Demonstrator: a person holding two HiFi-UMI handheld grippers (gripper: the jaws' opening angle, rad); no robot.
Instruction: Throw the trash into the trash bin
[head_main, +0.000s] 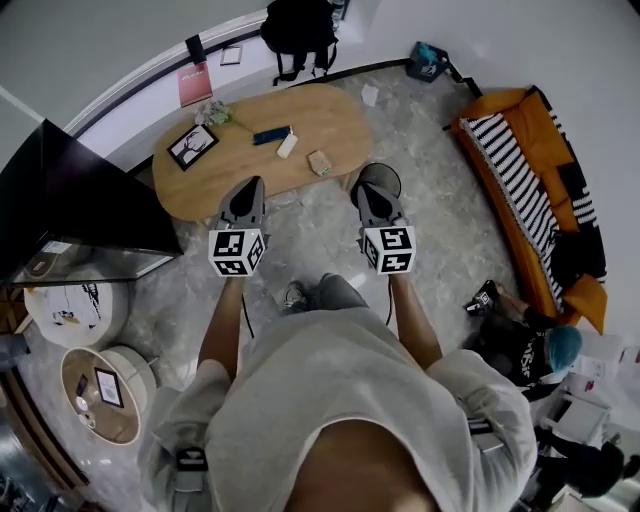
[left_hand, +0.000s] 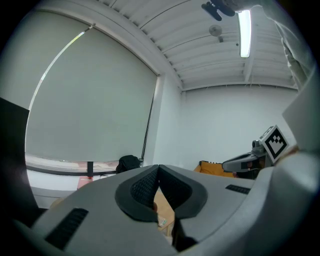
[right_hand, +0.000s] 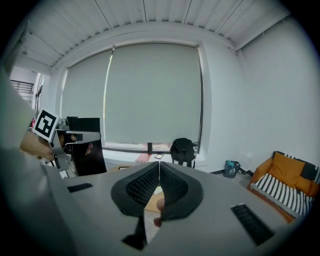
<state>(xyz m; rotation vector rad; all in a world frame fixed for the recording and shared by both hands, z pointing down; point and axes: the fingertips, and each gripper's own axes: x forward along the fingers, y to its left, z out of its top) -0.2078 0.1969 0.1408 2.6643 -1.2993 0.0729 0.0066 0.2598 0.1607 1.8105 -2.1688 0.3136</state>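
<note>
My left gripper (head_main: 248, 192) and right gripper (head_main: 371, 196) are both closed, empty. The crumpled scrap (head_main: 320, 163) lies by the table's (head_main: 335, 120) near edge. It looks light and soft, so I'd pinch across its middle.

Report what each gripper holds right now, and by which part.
Nothing is held. The left gripper has its jaws shut together with nothing between them, and the right gripper likewise.
</note>
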